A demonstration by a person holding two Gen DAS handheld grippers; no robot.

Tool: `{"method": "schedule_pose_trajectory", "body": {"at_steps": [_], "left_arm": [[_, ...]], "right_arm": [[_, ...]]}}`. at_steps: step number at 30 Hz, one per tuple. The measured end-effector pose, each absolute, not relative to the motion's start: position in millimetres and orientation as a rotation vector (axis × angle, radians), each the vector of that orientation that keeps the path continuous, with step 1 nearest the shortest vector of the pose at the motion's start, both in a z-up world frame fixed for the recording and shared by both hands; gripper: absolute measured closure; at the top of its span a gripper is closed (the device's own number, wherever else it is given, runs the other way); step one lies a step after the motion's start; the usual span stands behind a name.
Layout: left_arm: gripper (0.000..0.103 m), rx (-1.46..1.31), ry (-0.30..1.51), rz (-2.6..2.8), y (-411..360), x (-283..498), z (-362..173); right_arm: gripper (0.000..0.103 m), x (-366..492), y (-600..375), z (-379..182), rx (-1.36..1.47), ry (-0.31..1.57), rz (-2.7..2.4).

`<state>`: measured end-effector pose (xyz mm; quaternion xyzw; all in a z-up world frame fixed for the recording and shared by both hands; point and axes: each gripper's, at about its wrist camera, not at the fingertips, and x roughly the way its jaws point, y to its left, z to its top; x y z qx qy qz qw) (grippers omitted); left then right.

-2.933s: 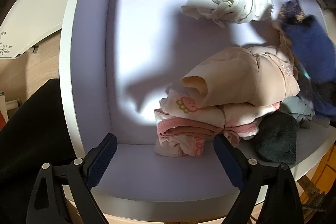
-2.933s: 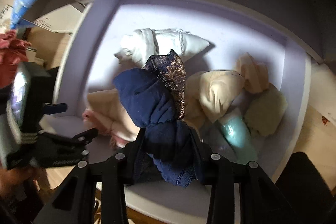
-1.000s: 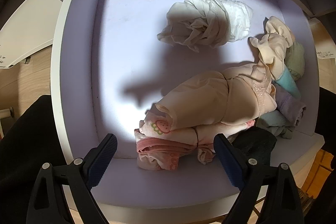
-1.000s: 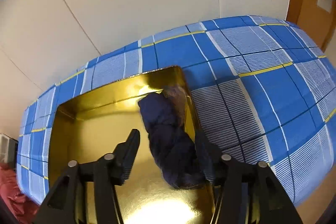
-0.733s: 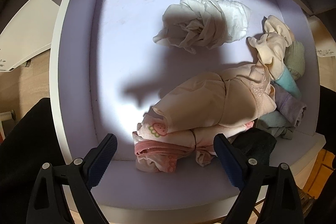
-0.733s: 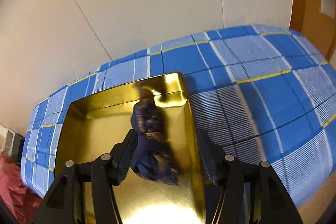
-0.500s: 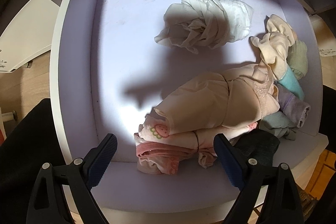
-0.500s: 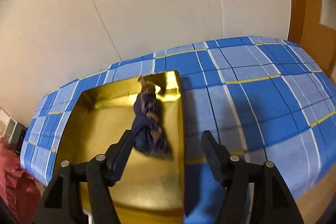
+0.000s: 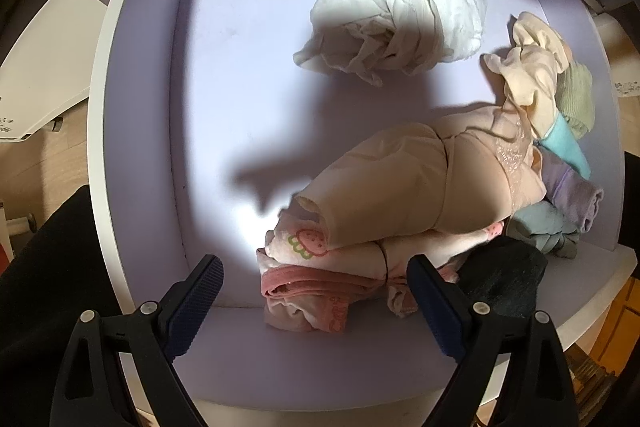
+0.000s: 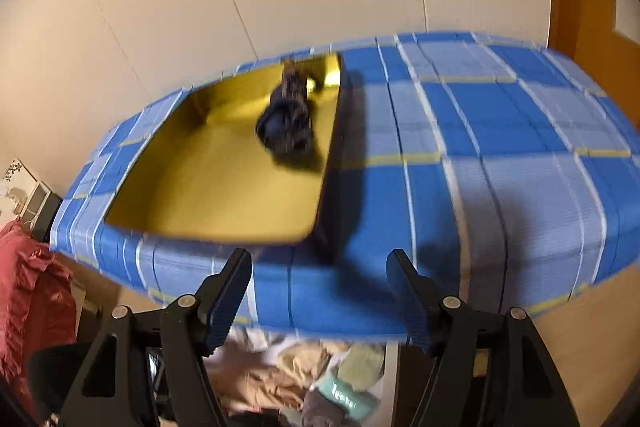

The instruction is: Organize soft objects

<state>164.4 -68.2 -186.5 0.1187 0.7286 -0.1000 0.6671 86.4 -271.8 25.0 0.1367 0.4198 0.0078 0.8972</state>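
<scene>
In the left wrist view, a white drawer (image 9: pixel 144 131) holds soft garments: a white bundle (image 9: pixel 396 27) at the back, a beige folded piece (image 9: pixel 408 183) on a pink strawberry-print piece (image 9: pixel 320 267), and small pastel items (image 9: pixel 568 167) at the right. My left gripper (image 9: pixel 316 287) is open and empty above the drawer's front. In the right wrist view, a dark navy garment (image 10: pixel 286 123) lies in a gold tray (image 10: pixel 208 195) on a blue plaid surface (image 10: pixel 480 147). My right gripper (image 10: pixel 320 291) is open and empty, drawn back from the tray.
A black garment (image 9: pixel 500 279) lies on the drawer's front right rim. A red cloth (image 10: pixel 28 299) hangs at the left in the right wrist view. The drawer's clothes (image 10: pixel 300 379) show below the plaid surface. A cream wall stands behind the tray.
My right gripper carried the navy garment from the drawer to the gold tray, let it go and pulled back. My left gripper has stayed open over the drawer.
</scene>
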Motion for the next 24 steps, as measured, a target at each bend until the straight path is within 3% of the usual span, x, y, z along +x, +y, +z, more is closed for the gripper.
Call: {"method": "schedule_pose_trajectory", "body": {"at_steps": [5,17,24], "left_arm": [[0.009,0.257,1.635,-0.221,-66,162,-187],[0.009,0.206,1.594,-0.2,-46,164,-182],[0.009,0.272,1.497,-0.299,-68,169,-166]], "right_arm": [[0.031,69,-257,-15,0.259,0.961,0.057],[0.029,63,-205,-147,0.148,1.439,0.102],[0.027,60,-215,-177,0.229,1.558,0.07]]}}
